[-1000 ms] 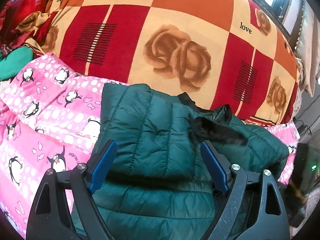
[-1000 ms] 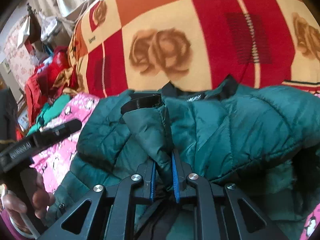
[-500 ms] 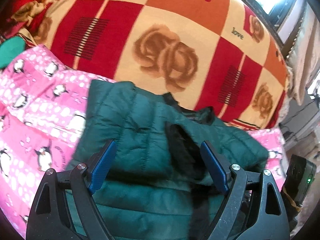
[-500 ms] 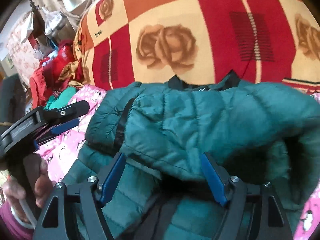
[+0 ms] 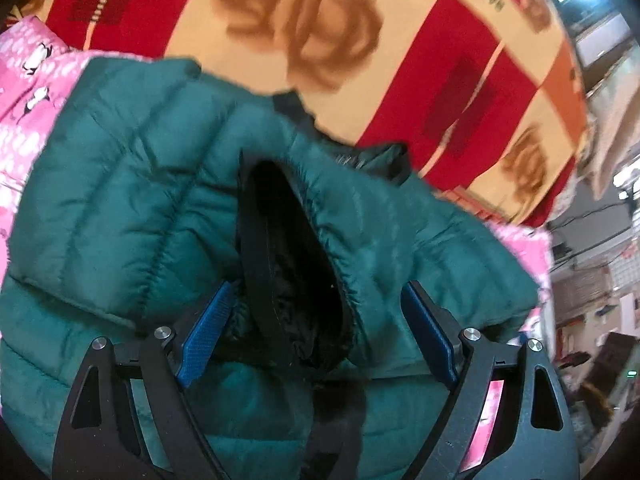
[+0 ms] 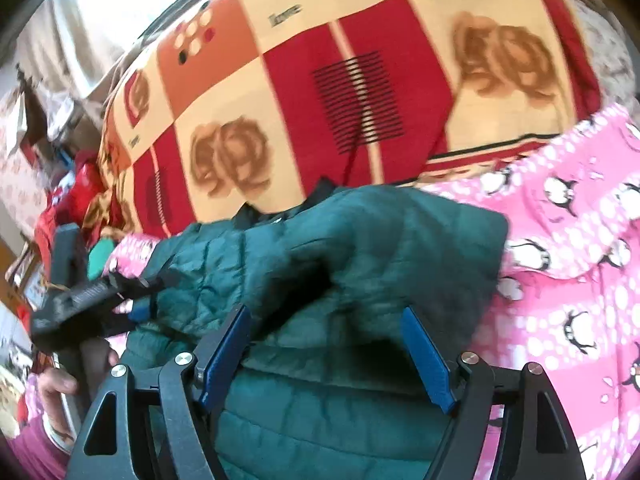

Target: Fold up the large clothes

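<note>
A rose blanket (image 5: 320,40) lies behind a pink penguin sheet (image 6: 568,280). On the sheet rests the green jacket (image 5: 120,200), its black-lined cuff (image 5: 288,272) between the left gripper's (image 5: 316,328) wide jaws. The right gripper (image 6: 328,352) gapes wide over the jacket too, holding nothing.

Both grippers are spread wide right now. Left gripper (image 5: 316,332) has its blue pads (image 5: 206,334) apart, nothing pinched between them. Right gripper (image 6: 324,356) is the same, jaws gaping. From the right wrist view you can see the person's left hand (image 6: 60,384) wrapped around the other gripper's handle.
</note>
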{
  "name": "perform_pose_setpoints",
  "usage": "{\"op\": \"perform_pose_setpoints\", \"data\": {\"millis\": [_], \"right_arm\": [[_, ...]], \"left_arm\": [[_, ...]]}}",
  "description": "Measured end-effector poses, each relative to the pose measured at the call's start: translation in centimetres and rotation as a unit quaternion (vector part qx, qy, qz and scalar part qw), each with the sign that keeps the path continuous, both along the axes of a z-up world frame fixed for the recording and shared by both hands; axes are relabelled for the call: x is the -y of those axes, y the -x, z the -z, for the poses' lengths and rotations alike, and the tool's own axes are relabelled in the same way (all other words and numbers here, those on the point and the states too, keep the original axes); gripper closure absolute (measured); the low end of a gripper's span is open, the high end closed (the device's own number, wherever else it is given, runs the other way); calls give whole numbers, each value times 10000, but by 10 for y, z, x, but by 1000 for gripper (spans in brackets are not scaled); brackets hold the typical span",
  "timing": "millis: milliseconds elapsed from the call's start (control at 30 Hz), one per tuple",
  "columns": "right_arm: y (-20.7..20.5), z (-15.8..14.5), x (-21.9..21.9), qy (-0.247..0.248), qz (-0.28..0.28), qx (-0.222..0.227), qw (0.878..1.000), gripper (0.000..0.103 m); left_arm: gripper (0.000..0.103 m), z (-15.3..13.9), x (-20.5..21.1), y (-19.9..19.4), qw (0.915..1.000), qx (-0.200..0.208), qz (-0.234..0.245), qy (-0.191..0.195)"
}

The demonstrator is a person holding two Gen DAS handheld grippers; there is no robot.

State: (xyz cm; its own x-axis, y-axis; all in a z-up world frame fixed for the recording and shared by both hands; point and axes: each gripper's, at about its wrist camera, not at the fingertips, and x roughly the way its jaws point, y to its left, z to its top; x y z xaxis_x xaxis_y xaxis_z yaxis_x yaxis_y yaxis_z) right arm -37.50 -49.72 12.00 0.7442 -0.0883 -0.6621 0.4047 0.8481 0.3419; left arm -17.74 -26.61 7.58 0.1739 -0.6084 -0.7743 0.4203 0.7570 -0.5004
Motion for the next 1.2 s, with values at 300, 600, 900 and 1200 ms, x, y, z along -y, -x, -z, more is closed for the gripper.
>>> {"op": "perform_pose_setpoints", "data": {"millis": [300,600,900,1200], "right_arm": [[21,-7,40,-78,631,242,9977,28],[-32,11,31,45,264,40,9996,28],[-102,62,35,547,-51,-587,9968,28],[-118,79,53,414,-10,-659,9970,28]], "left_arm": [[88,-22,-2,-14,9966,766,-38,-296],[92,-47,-34,-46,9845,1589,-320,-668],[92,-11,-70,-64,9854,1355,-464,-919],[58,-14,-65,-66,9843,1459,-294,-954]]}}
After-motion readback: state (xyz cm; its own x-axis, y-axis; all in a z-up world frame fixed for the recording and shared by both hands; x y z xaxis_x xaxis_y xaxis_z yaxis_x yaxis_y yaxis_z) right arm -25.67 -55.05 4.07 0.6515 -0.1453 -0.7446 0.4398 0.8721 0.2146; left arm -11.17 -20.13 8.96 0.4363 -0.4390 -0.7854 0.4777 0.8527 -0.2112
